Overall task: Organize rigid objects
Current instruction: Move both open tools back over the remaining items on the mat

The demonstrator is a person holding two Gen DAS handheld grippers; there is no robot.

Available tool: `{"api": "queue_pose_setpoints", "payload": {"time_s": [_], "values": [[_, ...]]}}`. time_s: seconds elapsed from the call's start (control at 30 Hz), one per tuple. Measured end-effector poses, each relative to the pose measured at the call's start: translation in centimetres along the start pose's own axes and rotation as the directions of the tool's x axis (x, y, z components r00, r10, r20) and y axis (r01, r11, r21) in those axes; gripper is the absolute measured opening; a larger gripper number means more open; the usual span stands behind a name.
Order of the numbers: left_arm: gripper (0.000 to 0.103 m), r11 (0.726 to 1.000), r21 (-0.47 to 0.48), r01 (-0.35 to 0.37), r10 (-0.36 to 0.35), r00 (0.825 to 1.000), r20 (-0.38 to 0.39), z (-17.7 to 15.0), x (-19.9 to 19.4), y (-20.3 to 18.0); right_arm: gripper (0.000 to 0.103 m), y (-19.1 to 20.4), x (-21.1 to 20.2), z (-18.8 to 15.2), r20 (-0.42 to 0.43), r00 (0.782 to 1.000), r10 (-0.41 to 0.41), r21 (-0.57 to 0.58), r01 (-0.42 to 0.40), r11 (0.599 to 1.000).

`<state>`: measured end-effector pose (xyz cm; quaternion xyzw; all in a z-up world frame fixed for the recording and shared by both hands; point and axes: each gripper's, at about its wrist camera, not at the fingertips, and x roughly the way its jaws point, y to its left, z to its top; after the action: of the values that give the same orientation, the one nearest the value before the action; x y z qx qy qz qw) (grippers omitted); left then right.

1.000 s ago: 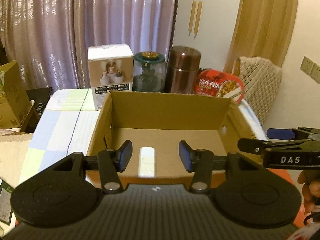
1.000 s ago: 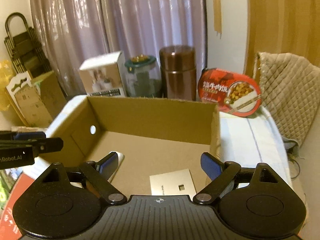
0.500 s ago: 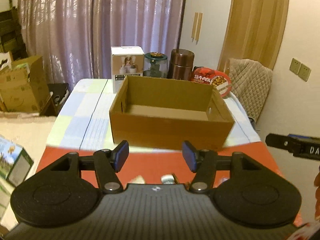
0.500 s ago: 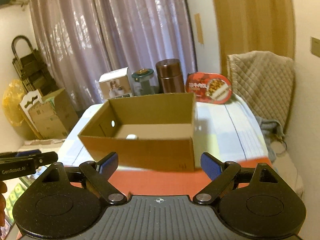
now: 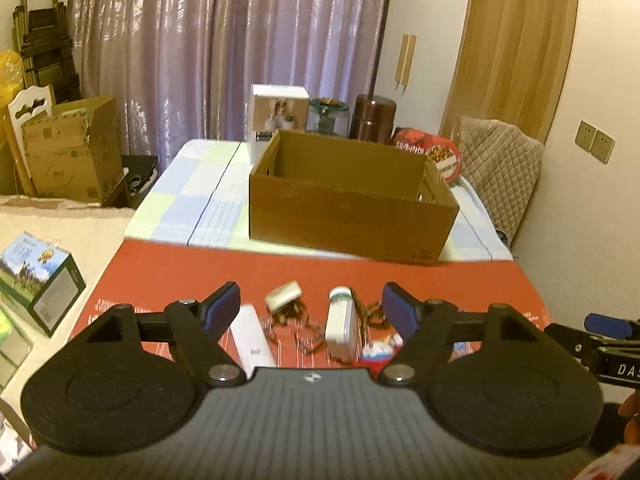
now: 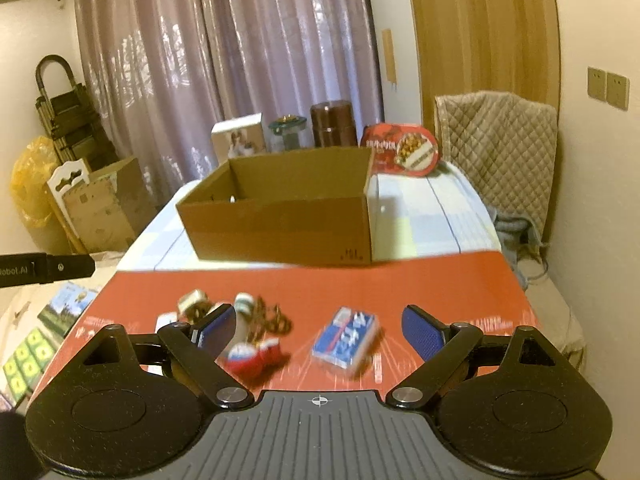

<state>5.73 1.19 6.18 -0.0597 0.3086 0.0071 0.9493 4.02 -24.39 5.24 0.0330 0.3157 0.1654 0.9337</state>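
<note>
An open cardboard box [image 5: 352, 208] [image 6: 280, 220] stands beyond a red mat [image 5: 200, 272] [image 6: 440, 284]; its floor is hidden from here. Small items lie on the mat: a white stick [image 5: 252, 340], a white bottle-shaped device [image 5: 342, 320], a small beige block [image 5: 284, 294], bead chains [image 6: 268, 318], a red-and-white piece [image 6: 256, 354] and a blue-white pack [image 6: 346, 336]. My left gripper [image 5: 310, 308] hovers over the white items, jaws opening, nothing gripped. My right gripper [image 6: 320, 328] is open above the pack, jaws widening slightly, nothing in them.
Behind the box stand a white carton [image 5: 278, 116], a green jar [image 5: 328, 114], a brown canister [image 5: 374, 116] and a red food tub [image 6: 402, 152]. A quilted chair [image 6: 500, 140] is at the right. Cardboard cartons [image 5: 68, 152] and a green printed box [image 5: 40, 284] sit at the left.
Both grippers have drawn back from inside the box to above the red mat. The left jaws have spread wider. The white stick and card seen in the box are out of sight.
</note>
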Motion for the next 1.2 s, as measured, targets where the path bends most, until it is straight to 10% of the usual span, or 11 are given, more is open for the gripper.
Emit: {"api": "queue_pose_setpoints", "payload": {"time_s": [0.47,1.2], "values": [[0.075,0.999,0.028,-0.043,0.046,0.993,-0.112,-6.3,-0.1,-0.4,0.095,-1.0,-1.0,-4.0,-0.066,0.998,-0.025,0.032,0.027,0.999],[0.075,0.998,0.012,-0.067,0.068,0.99,-0.123,-5.9,0.5,0.2,0.095,-0.4,-0.1,-3.8,-0.079,0.997,-0.019,0.02,0.021,1.0]]}}
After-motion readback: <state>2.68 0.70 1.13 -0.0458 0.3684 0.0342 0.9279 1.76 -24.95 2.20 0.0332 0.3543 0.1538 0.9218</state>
